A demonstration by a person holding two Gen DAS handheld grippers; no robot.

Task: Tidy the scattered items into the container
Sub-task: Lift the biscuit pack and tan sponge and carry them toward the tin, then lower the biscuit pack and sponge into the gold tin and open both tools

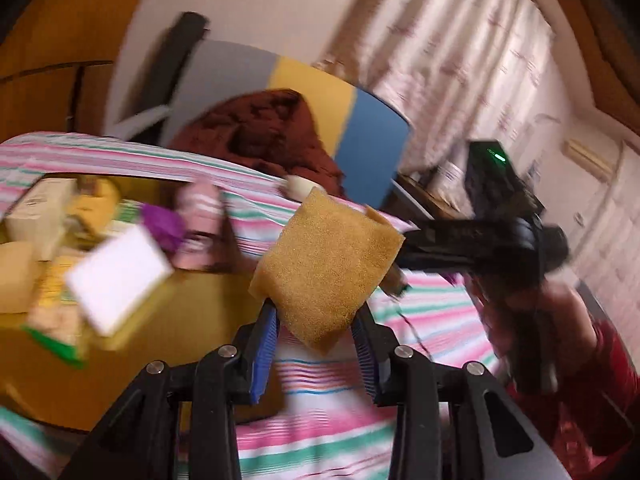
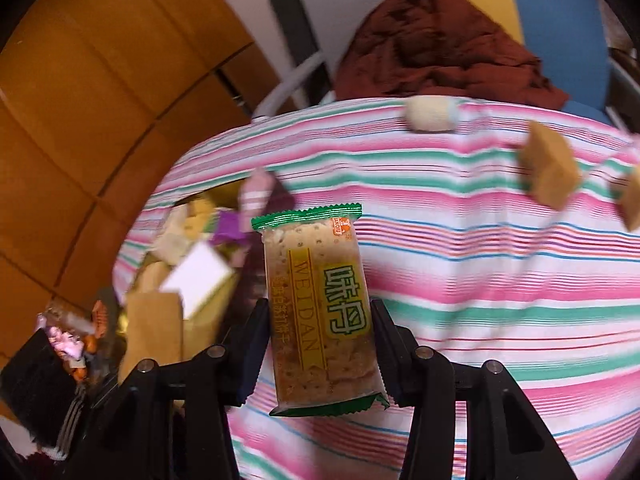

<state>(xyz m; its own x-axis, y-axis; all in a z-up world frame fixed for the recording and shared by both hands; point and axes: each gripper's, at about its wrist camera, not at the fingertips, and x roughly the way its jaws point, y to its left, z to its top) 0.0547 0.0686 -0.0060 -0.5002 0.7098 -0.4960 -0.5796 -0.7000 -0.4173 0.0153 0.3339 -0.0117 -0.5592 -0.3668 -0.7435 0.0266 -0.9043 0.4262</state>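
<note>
My left gripper (image 1: pixel 316 320) is shut on a tan sponge (image 1: pixel 326 266) and holds it above the striped cloth, just right of the yellow container (image 1: pixel 168 320). The container holds a white block (image 1: pixel 118 276), a purple item (image 1: pixel 162 226), a pink striped item (image 1: pixel 200 216) and packets. My right gripper (image 2: pixel 320 344) is shut on a green-edged cracker packet (image 2: pixel 320 312), right of the container (image 2: pixel 156 324). The right gripper also shows in the left wrist view (image 1: pixel 404 256), holding something I cannot make out. On the cloth lie a white roll (image 2: pixel 430 114) and a tan sponge piece (image 2: pixel 550 168).
The table carries a pink, green and white striped cloth (image 2: pixel 480 280). A brown garment (image 2: pixel 440 48) lies on a grey, yellow and blue chair (image 1: pixel 372 136) behind it. Another tan piece (image 2: pixel 632 200) sits at the far right. Wooden panels (image 2: pixel 100 100) stand on the left.
</note>
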